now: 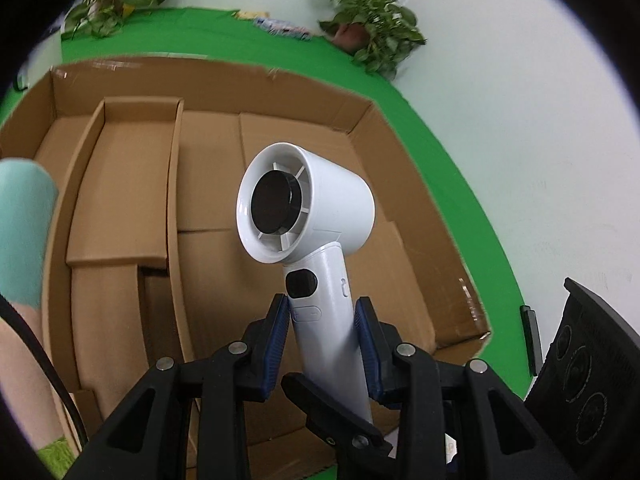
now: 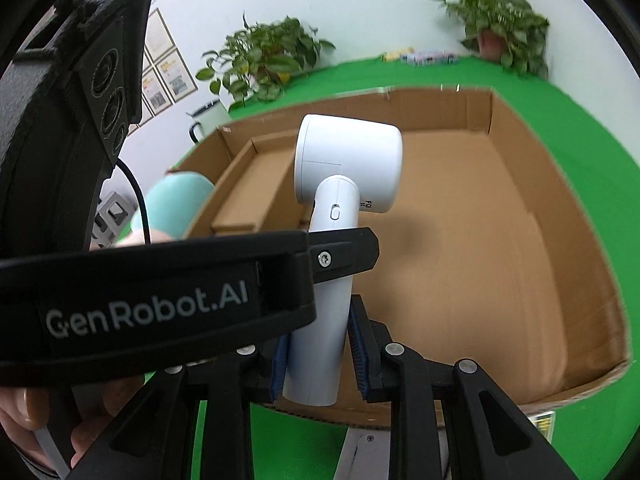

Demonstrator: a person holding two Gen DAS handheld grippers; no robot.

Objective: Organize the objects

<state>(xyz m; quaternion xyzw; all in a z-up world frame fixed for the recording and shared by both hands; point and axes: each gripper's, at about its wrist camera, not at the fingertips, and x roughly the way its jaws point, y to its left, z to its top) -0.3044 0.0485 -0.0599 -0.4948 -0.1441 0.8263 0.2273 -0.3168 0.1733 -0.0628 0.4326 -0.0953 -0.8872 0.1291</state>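
At the far left of the left wrist view, a person's forearm in a mint-green sleeve (image 1: 24,232) is showing beside the cardboard box (image 1: 404,184), which is lying open on the green desk (image 1: 472,184). Inside the box, toward its left wall, a narrow cardboard tray (image 1: 128,184) is sitting. The white handheld fan (image 1: 308,208) is standing nearly upright over the middle of the box, its round head with the dark hub facing the left camera. The left gripper (image 1: 325,322) is clenching the fan's handle just below the black button, blue pads pressing on both sides. In the right wrist view, that left gripper is crossing in from the left edge, its black finger lying over the handle. The right gripper (image 2: 318,350) is grasping the lower end of the same handle between its blue pads, near the box's front edge. Two potted plants (image 1: 372,36) are standing along the desk's back edge against the white wall, one at each side.
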